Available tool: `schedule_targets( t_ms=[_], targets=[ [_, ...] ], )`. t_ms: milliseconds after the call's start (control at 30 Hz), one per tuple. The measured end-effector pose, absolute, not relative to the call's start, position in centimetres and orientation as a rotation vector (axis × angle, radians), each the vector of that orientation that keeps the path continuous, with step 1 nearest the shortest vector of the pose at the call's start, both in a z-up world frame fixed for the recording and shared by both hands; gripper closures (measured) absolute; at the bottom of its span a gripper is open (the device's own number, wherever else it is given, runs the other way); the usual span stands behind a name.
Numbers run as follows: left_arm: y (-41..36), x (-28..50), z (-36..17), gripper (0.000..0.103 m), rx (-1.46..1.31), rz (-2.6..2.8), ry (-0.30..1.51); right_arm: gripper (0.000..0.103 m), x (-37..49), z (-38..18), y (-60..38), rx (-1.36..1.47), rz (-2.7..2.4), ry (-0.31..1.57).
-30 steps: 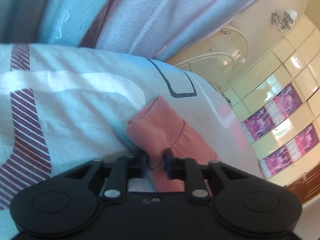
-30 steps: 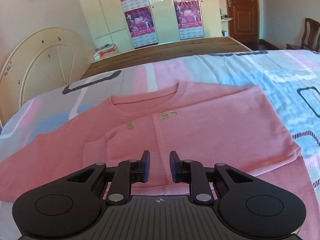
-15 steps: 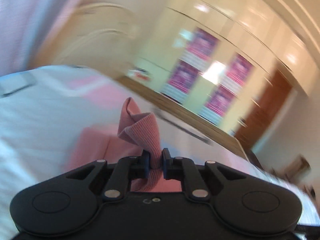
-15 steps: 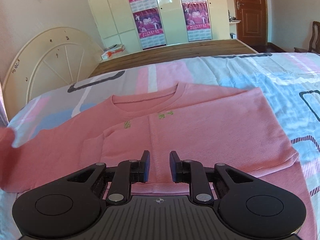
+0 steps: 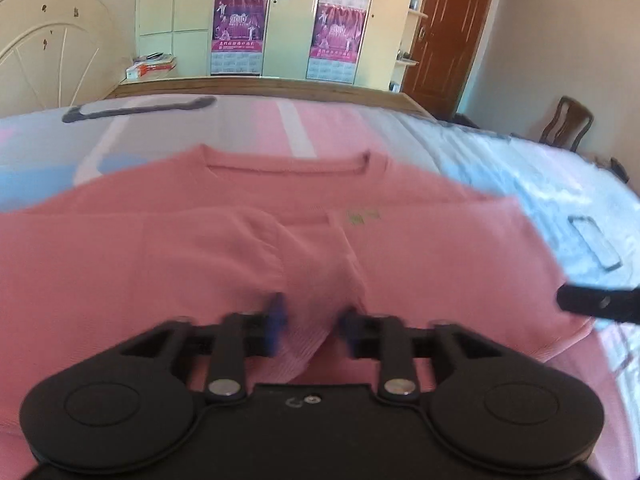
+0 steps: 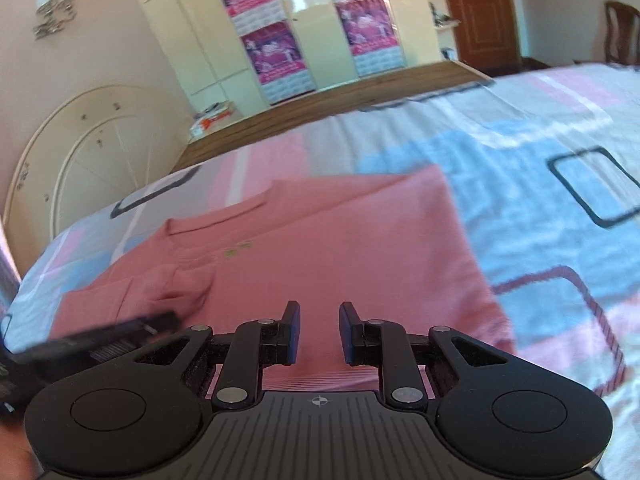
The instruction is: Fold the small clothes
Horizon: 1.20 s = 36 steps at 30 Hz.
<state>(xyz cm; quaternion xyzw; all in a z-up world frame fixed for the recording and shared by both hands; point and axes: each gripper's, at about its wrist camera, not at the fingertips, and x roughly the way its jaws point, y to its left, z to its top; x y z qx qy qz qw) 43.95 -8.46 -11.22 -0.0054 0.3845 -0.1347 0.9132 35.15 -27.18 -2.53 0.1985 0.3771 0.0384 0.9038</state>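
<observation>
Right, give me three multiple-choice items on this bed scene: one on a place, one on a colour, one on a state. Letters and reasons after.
1. Where does the pink sweater lie?
A. on the patterned bedspread
B. on the wooden chair
C. on the floor

2. What colour is the small embroidery below the neckline?
A. blue
B. green
C. white

3. How does the left tool stand to the sleeve cuff?
A. far from it, over bare bedspread
B. its fingers apart, the cuff between them
C. hidden under the sweater

Answers:
1 A, the sweater is spread flat on the bedspread.
2 B, the marks on the chest are green.
3 B, the left tool's jaws are opening and the ribbed cuff lies in the gap, no pad pressing it.
</observation>
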Motion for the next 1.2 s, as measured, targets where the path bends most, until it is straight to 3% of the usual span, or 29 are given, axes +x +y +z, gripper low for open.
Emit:
schedule_targets(
  t_ms=[33,67,133,200,300,467,500,567,633,667,733,800,833,967,1100,1133,1167,1200],
  targets=[
    [-8.9,43.7,-11.4,0.036,-0.008,-0.297,0.774,0.081,35.0,-2.6,-27.6,0.419,0.067,0.776],
    [-9.4,43.5,-11.4,0.030,-0.004,-0.310,0.770,0.065,35.1,-2.7,-27.9,0.433,0.062,0.776],
    [-9.5,42.6,-11.0,0.031,0.011,-0.308,0.765,0.036,35.0,-2.8,-28.0,0.457,0.065,0.765],
    [-7.8,41.1,-10.1,0.032,-0.009,-0.290,0.735,0.036,35.1,-2.8,-27.8,0.473,0.106,0.751],
    [-2.9,39.7,-8.3,0.032,-0.050,-0.218,0.689,0.044,35.8,-3.0,-26.4,0.525,0.205,0.760],
    [6.6,35.0,-8.5,0.034,-0.011,0.008,0.692,0.045,37.6,-4.3,-21.8,0.575,0.349,0.833],
    [8.3,34.4,-9.1,0.037,-0.012,0.045,0.720,0.045,37.9,-4.6,-21.0,0.583,0.371,0.849],
    [11.0,34.0,-10.1,0.053,-0.023,0.099,0.779,0.045,38.6,-5.3,-19.6,0.601,0.395,0.874],
    [12.5,34.3,-10.8,0.050,-0.062,0.094,0.794,0.046,39.3,-6.0,-18.5,0.611,0.397,0.887],
    [12.8,34.7,-10.8,0.050,-0.079,0.091,0.781,0.049,39.6,-6.1,-18.2,0.611,0.392,0.878],
    [12.9,35.8,-11.0,0.046,-0.090,0.073,0.777,0.080,40.4,-6.5,-17.6,0.622,0.385,0.900],
    [13.0,36.5,-11.1,0.048,-0.075,0.070,0.770,0.087,41.0,-6.6,-17.0,0.593,0.373,0.914],
    [13.1,36.9,-11.1,0.048,-0.077,0.065,0.770,0.097,41.1,-6.3,-16.6,0.565,0.372,0.913],
    [13.2,37.9,-11.6,0.053,-0.060,0.051,0.762,0.098,39.8,-3.8,-15.8,0.431,0.358,0.827],
    [13.2,37.9,-11.5,0.056,-0.040,0.034,0.758,0.098,36.6,-0.1,-18.6,0.372,0.271,0.615],
    [13.3,37.9,-11.5,0.065,-0.037,0.030,0.759,0.098,35.8,0.0,-19.8,0.351,0.241,0.587],
    [13.3,38.0,-11.5,0.080,-0.040,0.017,0.759,0.098,35.5,-0.4,-20.4,0.306,0.213,0.601],
    [13.3,38.2,-11.4,0.087,-0.053,-0.002,0.762,0.098,35.7,-1.3,-21.0,0.277,0.211,0.657]
  ],
)
